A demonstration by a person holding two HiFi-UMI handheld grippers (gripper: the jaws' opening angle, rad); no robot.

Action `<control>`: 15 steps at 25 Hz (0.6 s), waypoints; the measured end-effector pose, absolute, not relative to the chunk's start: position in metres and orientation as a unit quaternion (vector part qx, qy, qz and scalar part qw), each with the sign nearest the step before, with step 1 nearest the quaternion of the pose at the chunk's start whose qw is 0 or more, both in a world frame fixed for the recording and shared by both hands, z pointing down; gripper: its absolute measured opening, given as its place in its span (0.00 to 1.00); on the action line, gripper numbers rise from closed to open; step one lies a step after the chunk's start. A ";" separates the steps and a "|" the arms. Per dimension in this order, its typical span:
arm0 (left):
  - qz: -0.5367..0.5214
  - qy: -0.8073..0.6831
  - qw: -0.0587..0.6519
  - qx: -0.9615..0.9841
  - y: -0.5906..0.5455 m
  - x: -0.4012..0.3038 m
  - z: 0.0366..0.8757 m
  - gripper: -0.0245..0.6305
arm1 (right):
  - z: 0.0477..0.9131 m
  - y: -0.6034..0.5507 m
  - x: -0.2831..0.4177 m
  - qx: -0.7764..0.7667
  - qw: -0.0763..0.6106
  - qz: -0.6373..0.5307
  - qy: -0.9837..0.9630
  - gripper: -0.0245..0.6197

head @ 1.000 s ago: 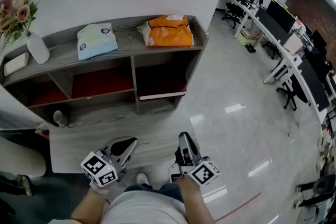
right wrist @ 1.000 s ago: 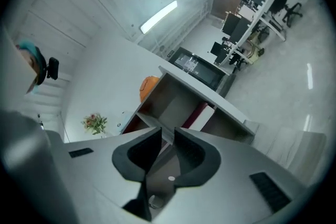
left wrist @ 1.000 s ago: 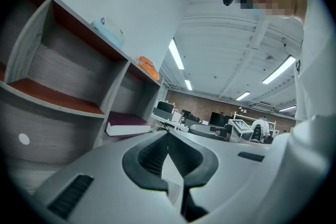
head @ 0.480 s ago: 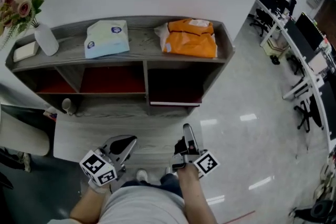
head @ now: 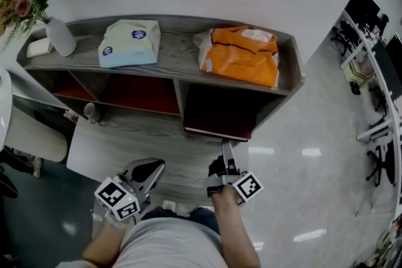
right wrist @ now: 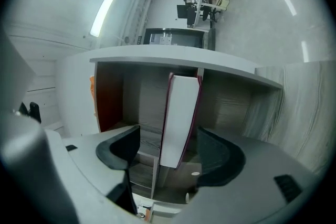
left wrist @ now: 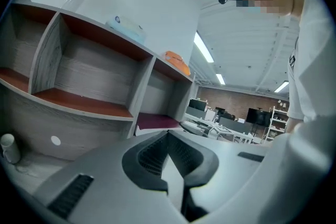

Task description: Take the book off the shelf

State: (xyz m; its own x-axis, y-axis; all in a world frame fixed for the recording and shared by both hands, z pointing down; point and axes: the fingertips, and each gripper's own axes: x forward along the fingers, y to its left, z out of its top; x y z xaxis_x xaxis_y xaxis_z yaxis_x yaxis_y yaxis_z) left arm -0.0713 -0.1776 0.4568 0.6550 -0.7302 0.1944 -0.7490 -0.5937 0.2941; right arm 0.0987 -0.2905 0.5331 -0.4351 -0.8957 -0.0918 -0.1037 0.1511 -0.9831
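The book [head: 218, 132] lies flat in the lower right compartment of the grey shelf [head: 178, 66], white page edge outward, maroon cover on top. My right gripper [head: 227, 154] points at it from just in front. In the right gripper view the book [right wrist: 178, 120] shows in line with the gap of the right gripper [right wrist: 170, 153]. Its jaws are opening and the pads [right wrist: 119, 148] stand clear of the book. My left gripper [head: 148, 171] hangs back to the left above the low ledge. In its own view the left gripper [left wrist: 168, 132] is shut on nothing, and the book [left wrist: 156, 122] lies far ahead.
On the shelf top are a pale blue pack [head: 130, 42], an orange bag [head: 242, 54], a white vase with flowers [head: 61, 36] and a small box [head: 39, 47]. A cup [head: 90, 111] stands on the low ledge. Office desks [head: 377, 53] line the right.
The shelf has come nearer, and the book's compartment now sits straight ahead of the right gripper. That gripper has reached forward towards the book. The left gripper has kept its place.
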 end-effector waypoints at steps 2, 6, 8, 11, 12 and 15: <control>0.030 -0.427 0.179 0.886 -0.179 -0.071 0.459 0.06 | 0.537 -0.300 0.097 -0.373 0.367 -0.535 0.663 0.54; 0.034 -0.452 0.183 0.872 -0.182 -0.073 0.463 0.06 | 0.546 -0.318 0.095 -0.369 0.359 -0.545 0.662 0.54; 0.037 -0.464 0.184 0.866 -0.183 -0.075 0.465 0.06 | 0.549 -0.327 0.095 -0.367 0.357 -0.550 0.660 0.54; 0.039 -0.479 0.186 0.857 -0.183 -0.077 0.468 0.06 | 0.553 -0.338 0.093 -0.360 0.356 -0.555 0.660 0.54; 0.039 -0.483 0.186 0.855 -0.183 -0.077 0.469 0.06 | 0.554 -0.342 0.091 -0.357 0.356 -0.558 0.659 0.54; 0.038 -0.491 0.189 0.850 -0.184 -0.076 0.470 0.06 | 0.559 -0.351 0.088 -0.348 0.356 -0.568 0.656 0.54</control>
